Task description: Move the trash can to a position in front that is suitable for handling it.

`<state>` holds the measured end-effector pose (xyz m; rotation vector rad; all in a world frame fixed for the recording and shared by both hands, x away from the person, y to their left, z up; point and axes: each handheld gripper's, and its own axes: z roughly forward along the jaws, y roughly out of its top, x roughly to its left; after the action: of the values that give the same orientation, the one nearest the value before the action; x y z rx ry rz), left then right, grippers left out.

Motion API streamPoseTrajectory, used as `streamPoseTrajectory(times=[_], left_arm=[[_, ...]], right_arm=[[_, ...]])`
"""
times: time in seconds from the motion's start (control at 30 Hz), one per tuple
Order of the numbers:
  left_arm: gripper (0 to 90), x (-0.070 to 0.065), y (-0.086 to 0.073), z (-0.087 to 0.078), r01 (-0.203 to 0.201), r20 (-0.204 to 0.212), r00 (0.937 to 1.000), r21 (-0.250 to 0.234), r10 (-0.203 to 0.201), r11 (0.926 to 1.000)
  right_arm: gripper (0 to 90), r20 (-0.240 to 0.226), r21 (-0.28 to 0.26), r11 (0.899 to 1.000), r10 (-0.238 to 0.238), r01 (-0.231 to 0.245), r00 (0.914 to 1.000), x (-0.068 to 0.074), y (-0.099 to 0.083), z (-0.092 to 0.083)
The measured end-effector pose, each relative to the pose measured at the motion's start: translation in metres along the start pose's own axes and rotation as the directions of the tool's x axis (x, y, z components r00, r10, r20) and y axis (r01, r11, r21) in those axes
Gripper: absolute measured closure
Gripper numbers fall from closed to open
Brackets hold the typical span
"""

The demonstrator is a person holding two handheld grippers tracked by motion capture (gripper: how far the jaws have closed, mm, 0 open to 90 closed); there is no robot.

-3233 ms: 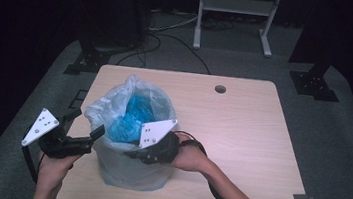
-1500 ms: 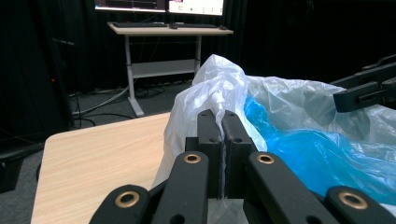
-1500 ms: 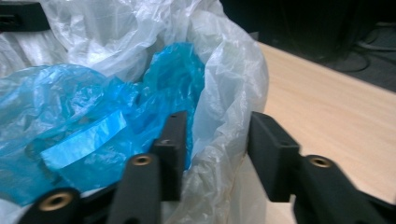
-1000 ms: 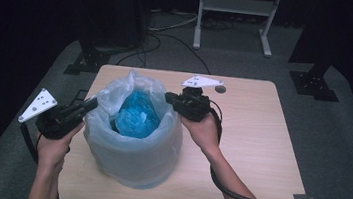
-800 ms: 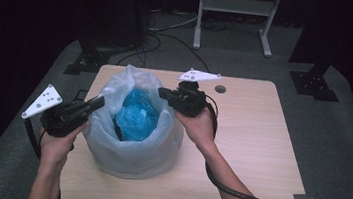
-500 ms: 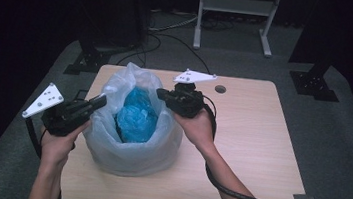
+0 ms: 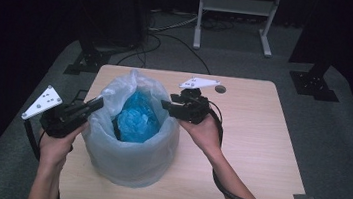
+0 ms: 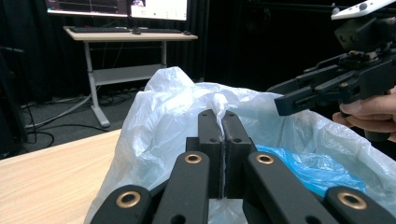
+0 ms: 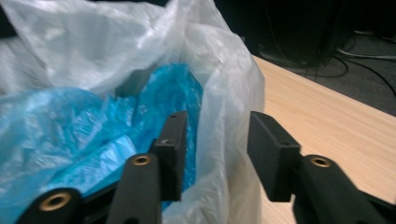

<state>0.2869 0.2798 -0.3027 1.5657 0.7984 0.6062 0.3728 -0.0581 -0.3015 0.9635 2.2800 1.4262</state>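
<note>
Pale wooden table (image 7: 260, 139) bears a translucent white plastic bag (image 7: 130, 154) holding crumpled blue plastic (image 7: 137, 117); left gripper (image 7: 97, 104) pinches its rim, right gripper (image 7: 166, 104), jaws just opening, straddles the opposite rim unclamped.

A light wooden table (image 7: 270, 140) stands on grey carpet (image 7: 348, 124). Behind it, a white desk frame (image 7: 235, 5), black cables (image 7: 171, 36) and black stand feet (image 7: 314, 85). Monitors (image 8: 116, 5) sit on a desk (image 8: 126, 35).
</note>
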Motion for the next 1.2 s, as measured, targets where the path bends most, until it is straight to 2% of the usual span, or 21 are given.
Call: streamPoseTrajectory(times=[0.13, 0.23, 0.3, 0.43, 0.53, 0.6, 0.7, 0.87, 1.1, 1.2], left_arm=[[89.0, 0.001, -0.001, -0.001, 0.001, -0.003, 1.0000, 0.006, -0.001, 1.0000], [89.0, 0.002, -0.002, -0.001, 0.002, -0.002, 1.0000, 0.009, -0.002, 1.0000], [89.0, 0.002, -0.003, -0.001, 0.009, -0.001, 1.0000, 0.008, -0.009, 0.9999], [89.0, 0.003, -0.002, -0.001, 0.012, 0.002, 0.9999, 0.005, -0.012, 0.9999], [89.0, 0.001, 0.001, 0.000, 0.016, 0.013, 0.9998, -0.002, -0.016, 0.9999], [89.0, -0.001, 0.004, 0.001, 0.013, 0.026, 0.9996, -0.002, -0.013, 0.9999], [89.2, -0.006, 0.007, 0.004, 0.015, 0.053, 0.9985, -0.008, -0.015, 0.9998], [89.2, -0.015, 0.010, 0.010, 0.008, 0.093, 0.9956, -0.004, -0.008, 1.0000], [89.2, -0.028, 0.010, 0.020, 0.020, 0.159, 0.9871, -0.002, -0.019, 0.9998], [89.2, -0.031, 0.011, 0.023, 0.020, 0.175, 0.9844, 0.003, -0.020, 0.9998]], right_arm=[[53.9, -0.008, 0.025, 1.000, 0.015, -0.014, 0.9999, -0.004, -0.004, 0.004], [66.4, 0.002, 0.033, 0.999, 0.010, -0.010, 0.9999, -0.003, -0.006, 0.007], [74.8, 0.032, 0.014, 1.000, -0.002, 0.001, 0.9995, -0.002, -0.007, 0.007], [85.5, 0.055, -0.024, 1.000, -0.002, 0.003, 0.9985, -0.002, -0.005, 0.004], [88.7, 0.070, -0.048, 0.999, 0.004, 0.000, 0.9975, 0.001, 0.001, 0.003], [89.3, 0.053, -0.062, 0.998, 0.008, -0.005, 0.9985, 0.003, 0.006, 0.004], [89.5, -0.018, -0.080, 0.996, 0.034, -0.036, 0.9992, 0.008, 0.014, 0.004], [89.6, -0.094, -0.097, 0.995, 0.025, -0.034, 0.9953, 0.023, 0.022, 0.005], [89.5, -0.189, -0.105, 0.994, -0.029, 0.009, 0.9815, 0.051, 0.023, 0.003], [89.5, -0.235, -0.101, 0.995, -0.050, 0.027, 0.9708, 0.062, 0.018, 0.002]])
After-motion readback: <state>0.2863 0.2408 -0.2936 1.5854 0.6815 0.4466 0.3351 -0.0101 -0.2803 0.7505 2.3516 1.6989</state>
